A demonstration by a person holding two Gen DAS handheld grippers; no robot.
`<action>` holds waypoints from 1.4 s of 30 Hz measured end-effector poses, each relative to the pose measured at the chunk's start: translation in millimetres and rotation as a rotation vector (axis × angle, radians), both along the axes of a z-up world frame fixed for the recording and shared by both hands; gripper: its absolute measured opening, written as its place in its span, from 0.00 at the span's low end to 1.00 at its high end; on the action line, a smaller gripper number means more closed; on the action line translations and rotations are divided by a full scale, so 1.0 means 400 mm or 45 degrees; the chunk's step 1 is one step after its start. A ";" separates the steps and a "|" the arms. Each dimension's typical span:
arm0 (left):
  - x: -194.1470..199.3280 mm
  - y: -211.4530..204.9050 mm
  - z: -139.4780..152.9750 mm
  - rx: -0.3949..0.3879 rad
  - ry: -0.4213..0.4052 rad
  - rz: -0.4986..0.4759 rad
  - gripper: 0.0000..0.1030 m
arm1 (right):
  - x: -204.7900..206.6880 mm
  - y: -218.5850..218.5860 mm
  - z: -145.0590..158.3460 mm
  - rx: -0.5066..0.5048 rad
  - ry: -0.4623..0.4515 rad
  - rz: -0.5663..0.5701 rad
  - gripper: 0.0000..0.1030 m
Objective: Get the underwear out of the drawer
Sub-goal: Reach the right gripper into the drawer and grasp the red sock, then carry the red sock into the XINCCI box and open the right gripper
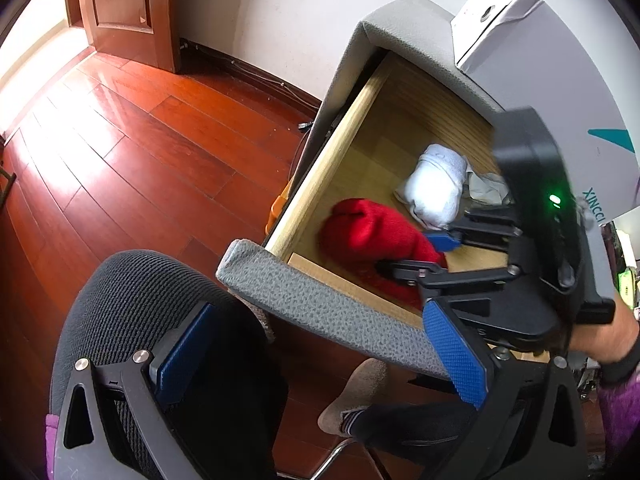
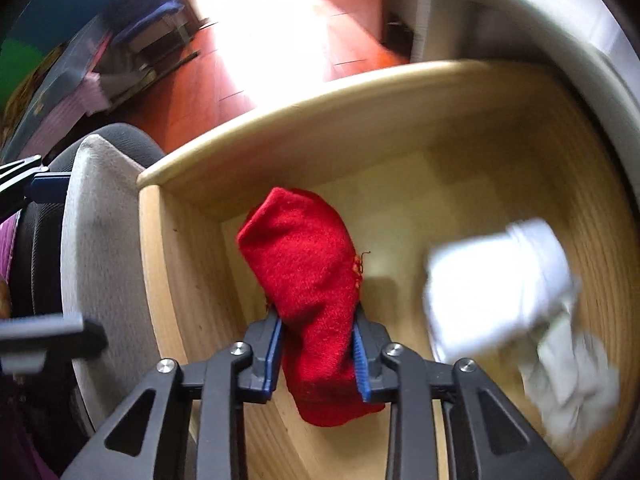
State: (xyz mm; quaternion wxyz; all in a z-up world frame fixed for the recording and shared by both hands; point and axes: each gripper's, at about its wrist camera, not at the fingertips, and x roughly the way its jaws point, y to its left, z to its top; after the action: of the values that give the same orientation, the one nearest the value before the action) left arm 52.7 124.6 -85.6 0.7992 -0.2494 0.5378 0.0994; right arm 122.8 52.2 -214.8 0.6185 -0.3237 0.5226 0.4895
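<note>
Room: you stand over a red-brown plank floor (image 1: 132,136) that meets a white wall (image 1: 280,12), with a wooden door (image 1: 120,4) in the far corner and glare spilling across the boards.

Furniture: a grey-covered cabinet (image 1: 404,24) carries a white carton (image 1: 560,92) on top. Its drawer (image 1: 340,144) is pulled out, pale wood inside, grey padded front (image 1: 320,300) toward you.

Contents: red underwear (image 2: 304,280) lies near the front left corner; a white rolled bundle (image 2: 492,284) sits apart to its right, touching a crumpled pale cloth (image 2: 568,376).

Obstructions: a dark mesh chair (image 1: 132,320) stands close against the drawer front, and a slippered foot (image 1: 352,396) shows beneath it.

Grippers: your right gripper (image 2: 316,344) points down into the drawer, its blue pads pressed on both sides of the red underwear, clenched on it. Your left gripper (image 1: 320,364) hovers outside the drawer, above the front panel and chair, jaws spread wide, holding nothing.
</note>
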 end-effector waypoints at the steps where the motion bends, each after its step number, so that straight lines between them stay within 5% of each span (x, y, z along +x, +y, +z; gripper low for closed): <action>1: -0.001 0.000 0.000 0.004 0.001 -0.001 1.00 | 0.001 -0.014 0.005 0.005 -0.010 -0.039 0.27; 8: -0.003 0.000 0.000 0.017 0.010 -0.014 1.00 | -0.036 -0.171 0.140 0.210 -0.107 -0.308 0.27; 14: -0.006 -0.008 0.002 0.043 0.006 -0.025 1.00 | -0.081 -0.362 0.445 0.605 -0.229 -0.531 0.27; 19: -0.008 -0.015 0.007 0.082 -0.004 -0.037 1.00 | 0.031 -0.471 0.674 0.822 -0.295 -0.734 0.27; 22: -0.009 -0.015 0.009 0.088 -0.006 -0.042 1.00 | 0.126 -0.490 0.739 0.823 -0.339 -0.861 0.27; 26: -0.011 -0.019 0.012 0.110 -0.008 -0.051 1.00 | 0.253 -0.491 0.748 0.802 -0.250 -1.001 0.27; 33: -0.012 -0.025 0.016 0.144 -0.019 -0.061 1.00 | 0.419 -0.392 0.641 0.803 -0.031 -1.149 0.27; 42: -0.013 -0.024 0.016 0.136 -0.022 -0.059 1.00 | 0.468 -0.287 0.540 0.692 0.049 -1.312 0.33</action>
State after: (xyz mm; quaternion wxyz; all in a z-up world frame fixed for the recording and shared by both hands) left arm 47.5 115.1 -79.3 0.8179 -0.1947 0.5307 0.1072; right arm 310.0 -62.7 1.1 0.8282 0.1514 0.4794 0.2476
